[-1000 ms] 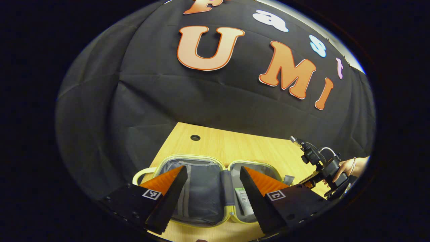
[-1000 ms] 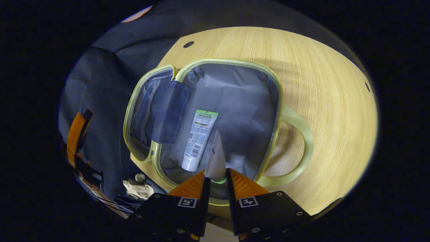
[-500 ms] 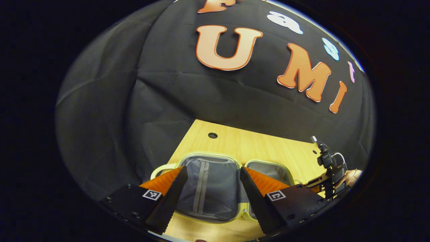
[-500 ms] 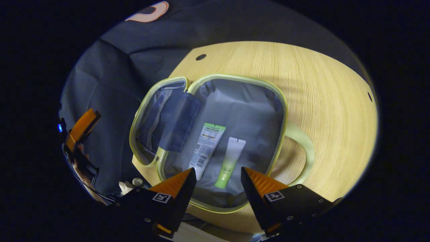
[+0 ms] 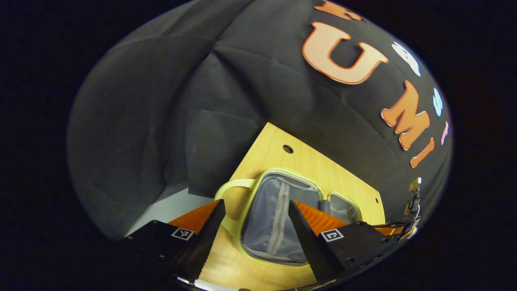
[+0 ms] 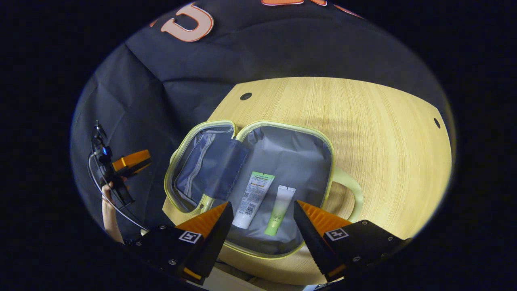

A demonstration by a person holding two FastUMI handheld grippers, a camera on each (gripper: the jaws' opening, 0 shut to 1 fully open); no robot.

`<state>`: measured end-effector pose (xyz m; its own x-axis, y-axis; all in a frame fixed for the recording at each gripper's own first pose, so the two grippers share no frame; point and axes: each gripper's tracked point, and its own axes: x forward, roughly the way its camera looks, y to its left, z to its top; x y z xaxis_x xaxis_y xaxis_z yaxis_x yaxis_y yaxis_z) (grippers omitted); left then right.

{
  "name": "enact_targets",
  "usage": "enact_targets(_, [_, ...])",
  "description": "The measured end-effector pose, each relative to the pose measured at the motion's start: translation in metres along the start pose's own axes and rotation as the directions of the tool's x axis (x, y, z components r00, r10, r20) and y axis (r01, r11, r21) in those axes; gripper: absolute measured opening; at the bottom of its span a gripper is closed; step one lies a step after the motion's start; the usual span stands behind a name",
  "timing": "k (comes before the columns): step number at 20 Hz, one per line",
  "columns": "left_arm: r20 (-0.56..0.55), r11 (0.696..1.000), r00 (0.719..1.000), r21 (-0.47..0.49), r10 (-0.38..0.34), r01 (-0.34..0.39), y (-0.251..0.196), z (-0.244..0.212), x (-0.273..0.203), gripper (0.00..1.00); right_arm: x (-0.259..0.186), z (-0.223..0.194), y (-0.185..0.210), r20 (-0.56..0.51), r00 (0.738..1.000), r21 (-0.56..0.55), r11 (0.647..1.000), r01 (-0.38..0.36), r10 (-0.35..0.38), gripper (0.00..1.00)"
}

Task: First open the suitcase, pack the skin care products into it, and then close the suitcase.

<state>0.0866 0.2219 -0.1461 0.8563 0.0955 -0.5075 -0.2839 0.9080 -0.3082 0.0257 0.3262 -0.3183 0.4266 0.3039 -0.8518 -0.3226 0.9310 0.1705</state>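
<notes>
The suitcase [image 6: 282,157], a small yellow-trimmed case with grey lining, lies open flat on the wooden table [image 6: 383,133]. In its right half rest a white tube [image 6: 253,195] and a green-capped tube [image 6: 279,210], side by side just ahead of the right gripper [image 6: 262,220], whose fingers are spread and empty. The left gripper [image 5: 255,218], also spread, hangs above the case's zipped half.

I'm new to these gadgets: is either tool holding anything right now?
No. Both the left tool and right tool are open and empty. The two tubes lie loose in the open case.
</notes>
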Motion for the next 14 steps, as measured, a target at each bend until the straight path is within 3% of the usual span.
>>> enact_targets(2, [-0.023, 0.998, 1.0, -0.058, -0.022, 0.02, 0.024, -0.004, 0.018, 0.98, -0.004, 0.002, -0.001, 0.001, 1.0, 0.014, 1.0, 0.008, -0.008, 0.96])
enact_targets(5, [-0.077, 0.975, 0.991, -0.199, -0.114, 0.096, 0.028, -0.018, 0.042, 0.97, -0.009, 0.005, -0.002, 0.006, 1.0, 0.033, 0.999, 0.021, -0.021, 0.96])
enact_targets(8, [-0.058, 0.965, 0.994, -0.252, -0.097, 0.08, 0.054, -0.021, 0.067, 0.96, -0.013, 0.005, -0.002, 0.005, 1.0, 0.047, 0.998, 0.031, -0.031, 0.96])
enact_targets(14, [-0.087, 0.913, 0.983, -0.391, -0.159, 0.113, 0.057, -0.038, 0.094, 0.95, -0.016, -0.002, -0.009, -0.012, 0.998, 0.05, 0.996, 0.069, -0.069, 0.96])
